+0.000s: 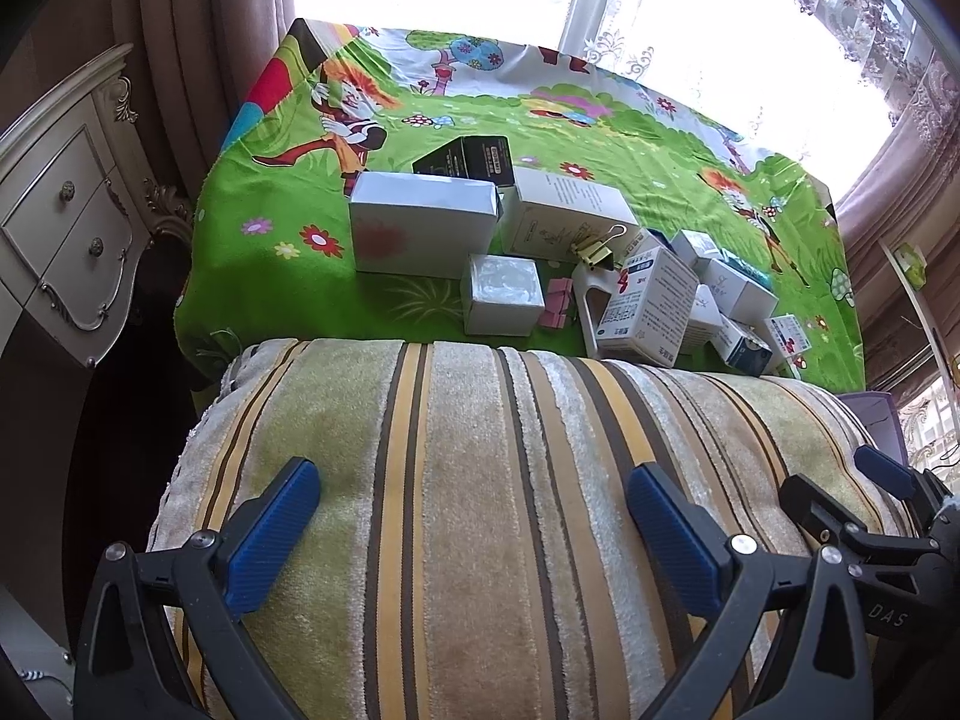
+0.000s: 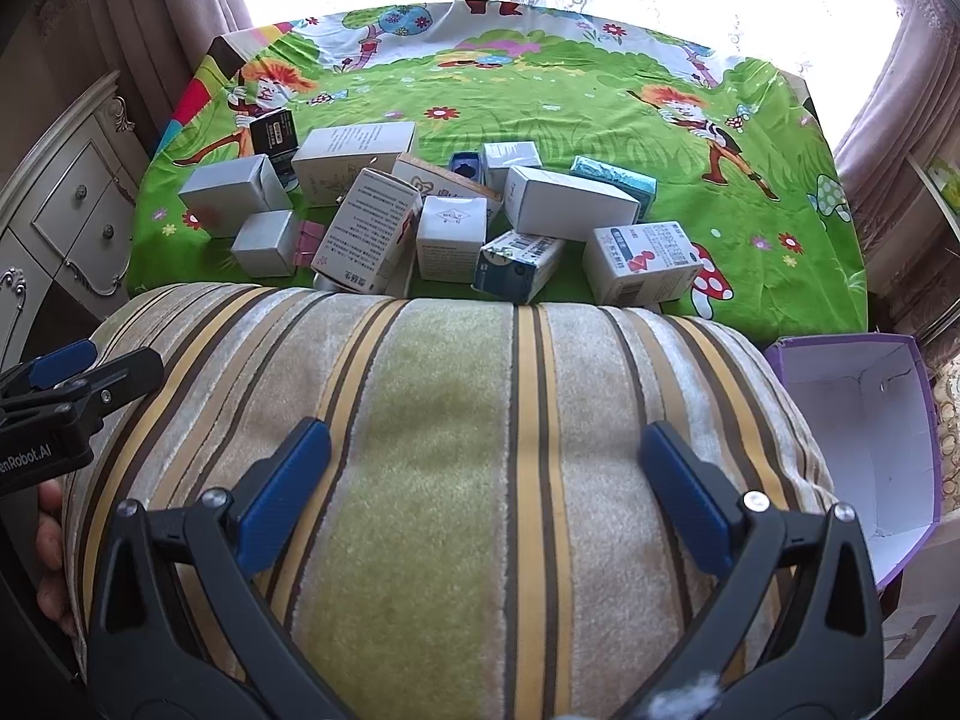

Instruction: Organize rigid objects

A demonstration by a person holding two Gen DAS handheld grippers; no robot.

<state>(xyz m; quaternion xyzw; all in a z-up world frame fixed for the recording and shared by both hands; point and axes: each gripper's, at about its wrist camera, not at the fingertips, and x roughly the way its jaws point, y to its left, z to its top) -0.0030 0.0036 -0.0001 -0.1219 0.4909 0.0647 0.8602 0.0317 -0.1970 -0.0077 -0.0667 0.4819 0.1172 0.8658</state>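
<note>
Several small cardboard boxes lie jumbled on the green cartoon cloth [image 2: 600,108]: a large white box [image 1: 420,222], a black box [image 1: 468,159], a white cube [image 1: 501,294], a medicine carton [image 2: 639,261] and a blue-white carton [image 2: 516,261]. A gold binder clip [image 1: 600,243] and pink clips [image 2: 309,243] lie among them. My left gripper [image 1: 474,516] hangs open over a striped cushion [image 1: 480,450], short of the boxes. My right gripper [image 2: 483,450] is open too, above the same cushion [image 2: 450,420]. Neither holds anything.
An open purple box with a white inside [image 2: 858,420] sits to the right of the cushion. A cream drawer cabinet [image 1: 66,210] stands at the left. Curtains and a bright window lie behind the table. A hand [image 2: 51,534] shows at the left edge.
</note>
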